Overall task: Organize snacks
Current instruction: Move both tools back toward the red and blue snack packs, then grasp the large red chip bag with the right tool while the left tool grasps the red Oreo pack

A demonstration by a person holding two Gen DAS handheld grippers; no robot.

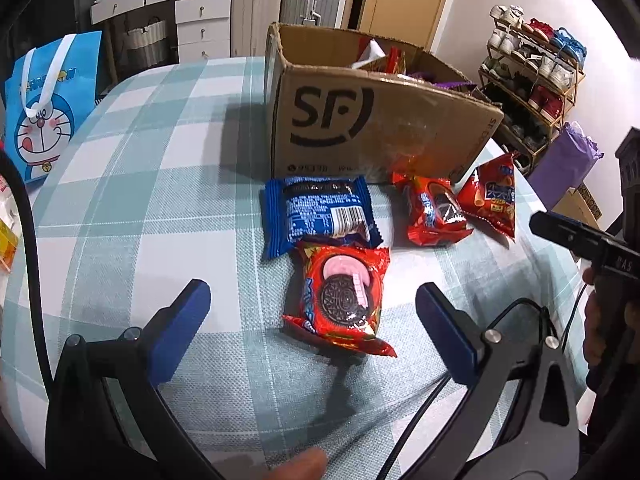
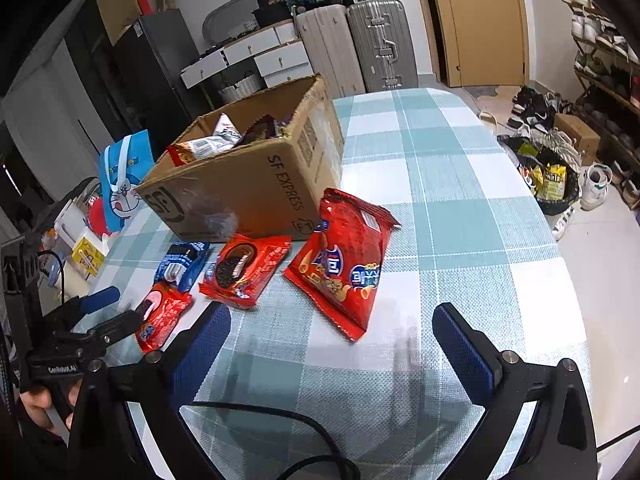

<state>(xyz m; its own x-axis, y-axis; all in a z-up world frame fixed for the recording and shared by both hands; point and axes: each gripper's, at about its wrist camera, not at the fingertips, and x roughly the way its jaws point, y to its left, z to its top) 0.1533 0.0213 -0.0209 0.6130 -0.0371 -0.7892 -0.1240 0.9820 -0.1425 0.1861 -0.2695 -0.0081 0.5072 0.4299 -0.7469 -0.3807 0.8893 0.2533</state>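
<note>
A cardboard box (image 1: 380, 120) (image 2: 256, 184) with snacks inside stands on the checked tablecloth. In front of it lie a blue cookie pack (image 1: 320, 212) (image 2: 182, 264), a red cookie pack with pink filling (image 1: 344, 300) (image 2: 162, 314), a second red cookie pack (image 1: 434, 210) (image 2: 244, 266) and a red biscuit bag (image 1: 492, 196) (image 2: 346, 268). My left gripper (image 1: 312, 312) (image 2: 110, 308) is open around the pink-filling pack, just short of it. My right gripper (image 2: 332, 332) is open near the biscuit bag's front corner, holding nothing.
A blue cartoon gift bag (image 1: 48, 104) (image 2: 124, 184) stands at the table's left edge, with small yellow packs (image 2: 90, 254) beside it. Shoe racks (image 1: 532, 76), a purple bag (image 1: 568, 160), suitcases (image 2: 376, 44) and a door stand beyond the table (image 2: 460, 184).
</note>
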